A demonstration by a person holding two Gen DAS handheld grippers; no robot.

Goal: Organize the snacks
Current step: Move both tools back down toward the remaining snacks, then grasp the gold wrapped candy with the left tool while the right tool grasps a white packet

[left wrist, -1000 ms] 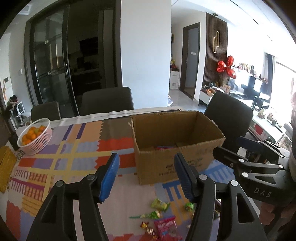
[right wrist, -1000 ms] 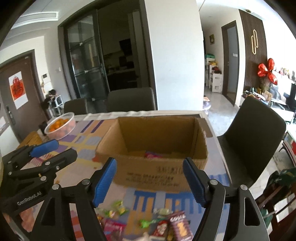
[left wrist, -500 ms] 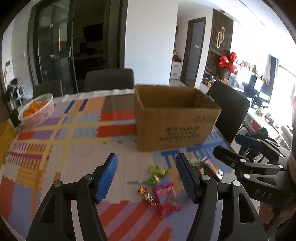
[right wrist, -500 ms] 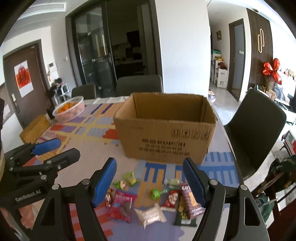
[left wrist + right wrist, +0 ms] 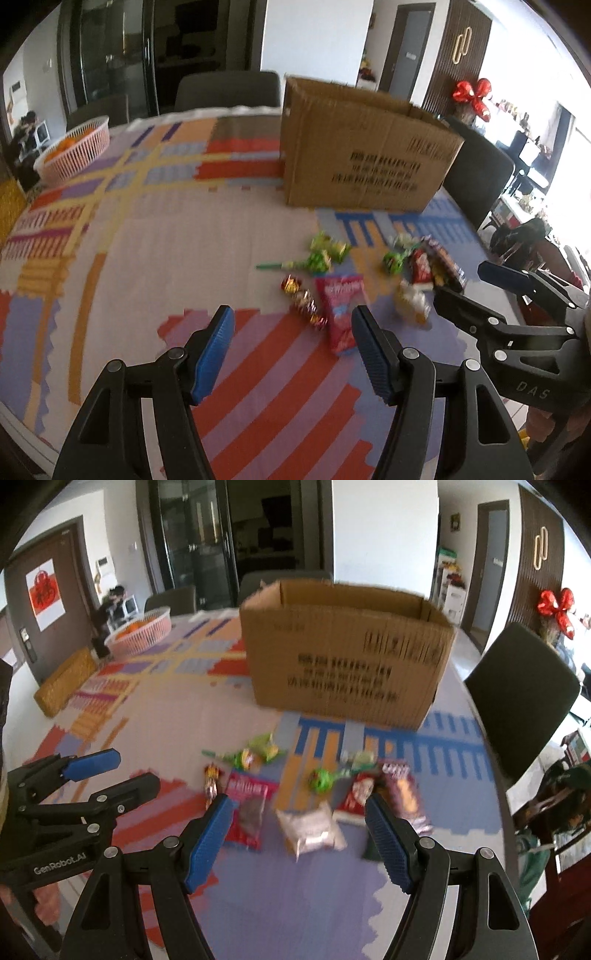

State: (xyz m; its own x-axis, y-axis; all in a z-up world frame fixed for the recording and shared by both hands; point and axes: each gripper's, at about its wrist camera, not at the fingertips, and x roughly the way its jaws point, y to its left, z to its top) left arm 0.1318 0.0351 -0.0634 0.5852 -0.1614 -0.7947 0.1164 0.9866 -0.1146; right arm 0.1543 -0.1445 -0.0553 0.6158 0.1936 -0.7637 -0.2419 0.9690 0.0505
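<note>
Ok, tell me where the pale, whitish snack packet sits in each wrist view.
Left wrist view: the pale packet lies right of centre, right of the red packet, blurred.
Right wrist view: it lies low in the middle, on the purple part of the tablecloth, seen between the right tongs' blue pads.
Shared landmark: the cardboard box stands behind the snacks in both.

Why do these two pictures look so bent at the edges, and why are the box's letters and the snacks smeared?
Both wrist views use fisheye lenses, so walls and doors curve and the corners go black. In the right wrist view the cardboard box print and the pale packet are smeared by motion blur; in the left wrist view the red packet is soft too, and the window at right is blown out white.
</note>
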